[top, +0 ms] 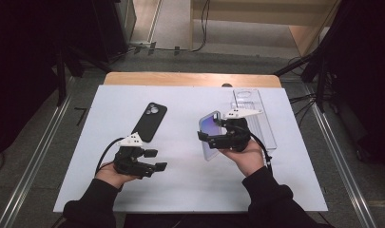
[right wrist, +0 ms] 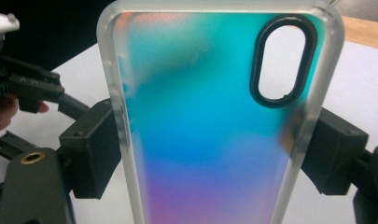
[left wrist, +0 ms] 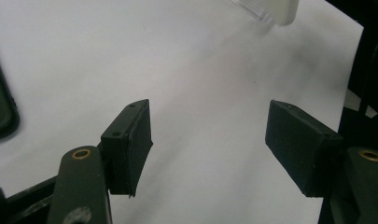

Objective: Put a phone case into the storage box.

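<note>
Iridescent phone case clamped upright in right gripper fingers, left gripper fingers wide apart

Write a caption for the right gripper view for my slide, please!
The right gripper clamps an iridescent phone case by its edges, upright above the white table.

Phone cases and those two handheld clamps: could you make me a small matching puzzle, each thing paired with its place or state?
Things:
1. black case
2. rainbow case
3. left gripper
4. clear box

States:
A. fingers apart, holding nothing
B. clamped upright by its two side edges
C. lying flat on the white sheet
D. at the table's far right

Pairs: 1-C, 2-B, 3-A, 4-D
</note>
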The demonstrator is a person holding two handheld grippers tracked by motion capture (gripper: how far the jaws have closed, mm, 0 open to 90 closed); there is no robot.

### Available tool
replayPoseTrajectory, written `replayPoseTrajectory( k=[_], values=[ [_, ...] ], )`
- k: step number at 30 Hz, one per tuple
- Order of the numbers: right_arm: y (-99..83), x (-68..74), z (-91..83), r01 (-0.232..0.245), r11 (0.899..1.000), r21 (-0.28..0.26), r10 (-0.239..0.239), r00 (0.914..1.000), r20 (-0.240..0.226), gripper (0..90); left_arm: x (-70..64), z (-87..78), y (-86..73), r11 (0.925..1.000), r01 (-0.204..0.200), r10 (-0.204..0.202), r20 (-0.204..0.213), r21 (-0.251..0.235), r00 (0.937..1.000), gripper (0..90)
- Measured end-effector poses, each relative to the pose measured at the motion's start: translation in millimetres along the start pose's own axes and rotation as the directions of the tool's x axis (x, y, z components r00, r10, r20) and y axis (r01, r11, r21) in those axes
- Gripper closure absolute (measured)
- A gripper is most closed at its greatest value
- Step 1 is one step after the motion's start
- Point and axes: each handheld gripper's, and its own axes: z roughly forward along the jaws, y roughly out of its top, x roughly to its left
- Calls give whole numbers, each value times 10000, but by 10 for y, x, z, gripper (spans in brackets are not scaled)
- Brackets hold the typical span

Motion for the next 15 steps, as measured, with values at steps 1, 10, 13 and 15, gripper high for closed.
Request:
replayPoseTrajectory(
  k=[1, 10, 13, 15],
  values=[
    [18, -18, -13, -23, 10000, -2, 23, 10000, -26, 155, -6, -2, -7, 10000, -3, 3, 3, -10, 10000, 316],
    [195, -200, -167, -230, 9996, -143, 233, 9996, 171, 155, 32, -73, -73, 9991, 351, -359, -341, -252, 9988, 317],
    [234, -259, -204, -270, 9994, -209, 275, 9993, 252, 155, 22, -100, -92, 9990, 374, -384, -420, -243, 9984, 316],
    [259, -294, -224, -246, 9994, -223, 253, 9991, 331, 155, 15, -111, -104, 9986, 449, -463, -484, -294, 9978, 316]
  ],
)
